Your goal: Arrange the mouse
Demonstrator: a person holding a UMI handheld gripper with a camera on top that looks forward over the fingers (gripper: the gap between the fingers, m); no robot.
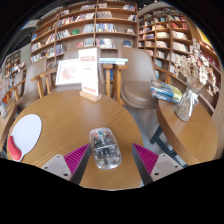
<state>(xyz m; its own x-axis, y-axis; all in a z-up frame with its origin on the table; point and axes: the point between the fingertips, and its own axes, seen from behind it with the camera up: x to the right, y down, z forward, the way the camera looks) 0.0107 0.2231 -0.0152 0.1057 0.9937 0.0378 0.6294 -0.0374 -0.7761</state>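
A transparent computer mouse point(104, 147) lies on the round wooden table point(70, 115), between my two fingers and slightly ahead of their tips. My gripper point(110, 158) is open, with the pink pad of the left finger point(75, 156) and that of the right finger point(147, 157) wide apart, a gap on each side of the mouse. A white oval mouse pad point(26, 131) with a red rim lies on the table to the left of the fingers.
A white and orange sign stand point(89, 77) sits at the far side of the table. Wooden chairs point(138, 75) stand beyond it. A second table point(185, 120) with papers is to the right. Bookshelves point(90, 25) fill the background.
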